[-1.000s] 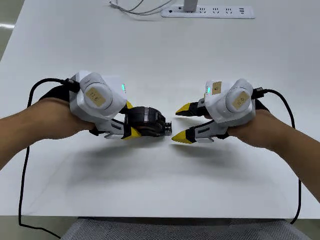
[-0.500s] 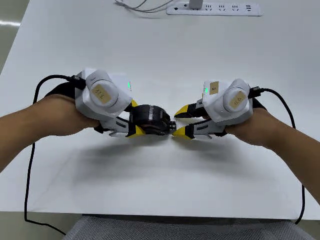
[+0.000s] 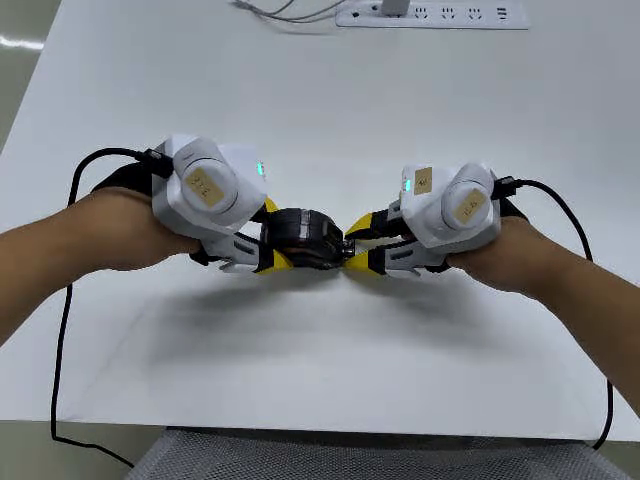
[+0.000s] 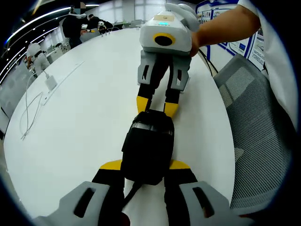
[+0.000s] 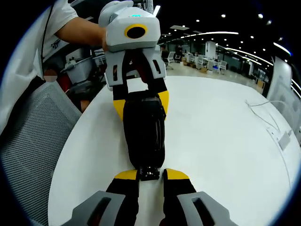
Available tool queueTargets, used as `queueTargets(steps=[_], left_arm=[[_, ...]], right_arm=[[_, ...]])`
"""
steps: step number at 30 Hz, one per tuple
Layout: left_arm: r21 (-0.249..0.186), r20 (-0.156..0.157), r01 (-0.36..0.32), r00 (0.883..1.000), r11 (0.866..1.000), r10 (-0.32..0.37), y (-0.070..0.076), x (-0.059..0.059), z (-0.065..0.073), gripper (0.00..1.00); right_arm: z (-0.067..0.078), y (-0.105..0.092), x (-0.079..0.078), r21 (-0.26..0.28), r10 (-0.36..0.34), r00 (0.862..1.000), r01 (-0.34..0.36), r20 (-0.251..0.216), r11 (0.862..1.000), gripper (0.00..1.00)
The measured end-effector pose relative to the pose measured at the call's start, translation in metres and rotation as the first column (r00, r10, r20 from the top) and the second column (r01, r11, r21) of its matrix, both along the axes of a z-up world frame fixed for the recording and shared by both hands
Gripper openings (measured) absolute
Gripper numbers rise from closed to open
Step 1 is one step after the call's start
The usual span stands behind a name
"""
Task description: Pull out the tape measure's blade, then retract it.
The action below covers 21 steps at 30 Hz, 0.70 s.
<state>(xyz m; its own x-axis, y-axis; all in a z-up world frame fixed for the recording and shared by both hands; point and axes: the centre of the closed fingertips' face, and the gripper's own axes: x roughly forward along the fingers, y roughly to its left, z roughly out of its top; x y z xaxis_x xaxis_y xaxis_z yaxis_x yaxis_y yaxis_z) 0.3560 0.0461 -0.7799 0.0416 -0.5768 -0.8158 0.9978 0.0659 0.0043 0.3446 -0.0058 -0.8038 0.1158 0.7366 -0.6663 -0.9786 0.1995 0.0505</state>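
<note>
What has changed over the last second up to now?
The right gripper moved left to the tape measure, and its jaws narrowed from wide open to close on the blade's end hook. The left gripper stayed clamped on the case, just above the table. The blade is not yet pulled out.

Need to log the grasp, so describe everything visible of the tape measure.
The tape measure is a compact black case, seemingly plastic, held lengthwise between the two grippers just above the white table. The left gripper clamps its rear sides between its jaws. At its front end a small dark blade hook sits between the yellow-tipped jaws of the right gripper, which appear to pinch it. No blade is drawn out yet.
</note>
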Motion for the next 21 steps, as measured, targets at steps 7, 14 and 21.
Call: queueTargets(steps=[7, 14, 21], left_arm=[[0.0, 0.0, -0.001, 1.0, 1.0, 0.001, -0.0002, 0.0003, 0.0002, 0.28], [-0.001, 0.001, -0.001, 1.0, 1.0, 0.001, -0.0004, 0.0, 0.0005, 0.28], [0.0, 0.002, 0.001, 1.0, 1.0, -0.001, -0.0004, 0.0002, 0.0007, 0.27]], right_arm=[[0.0024, 0.0016, -0.0043, -0.004, 0.009, 1.0, -0.01, -0.009, 1.0, 0.12], [0.0036, 0.0018, -0.0043, 0.001, 0.014, 1.0, -0.014, -0.003, 1.0, 0.12], [0.0032, 0.0015, -0.0031, 0.006, 0.018, 1.0, -0.018, 0.004, 1.0, 0.11]])
